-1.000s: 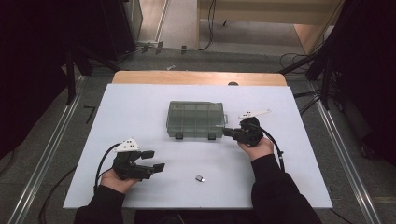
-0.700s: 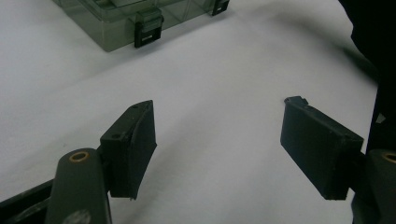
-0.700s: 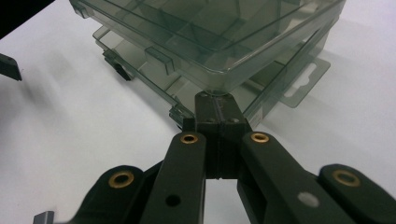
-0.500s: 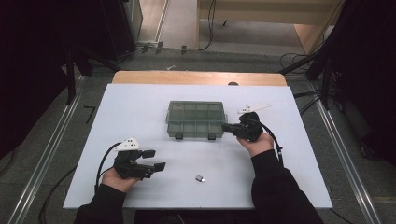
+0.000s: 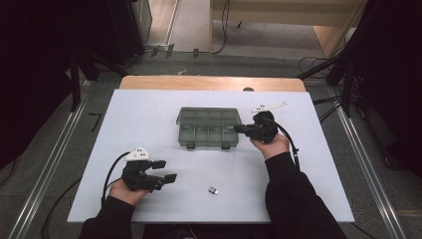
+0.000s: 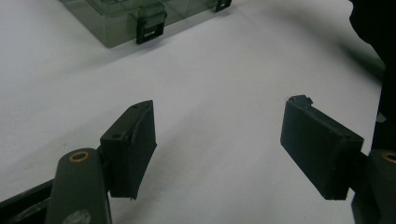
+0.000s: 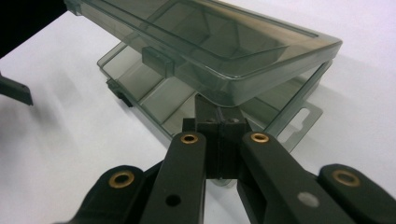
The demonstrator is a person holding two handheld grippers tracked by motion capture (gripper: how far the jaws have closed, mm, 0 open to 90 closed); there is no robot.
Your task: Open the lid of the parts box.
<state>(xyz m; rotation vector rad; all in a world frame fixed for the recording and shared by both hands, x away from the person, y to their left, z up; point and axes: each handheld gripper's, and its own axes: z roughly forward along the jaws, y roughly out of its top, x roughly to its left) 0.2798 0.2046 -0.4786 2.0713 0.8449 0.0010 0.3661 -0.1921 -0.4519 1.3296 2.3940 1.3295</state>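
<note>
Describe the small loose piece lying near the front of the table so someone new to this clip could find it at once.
Start from the white table and its smoky clear compartment box at the centre. Come straight toward the person's edge, between the two forearms: the small dark-and-silver piece lies there alone. It is tiny, opaque and untouched by either gripper.

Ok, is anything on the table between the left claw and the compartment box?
Nothing visible does. The open left claw faces bare white table up to the smoky translucent plastic compartment box. The small grey metal piece lies off to the side. The right claw is shut under the lid's edge.
</note>
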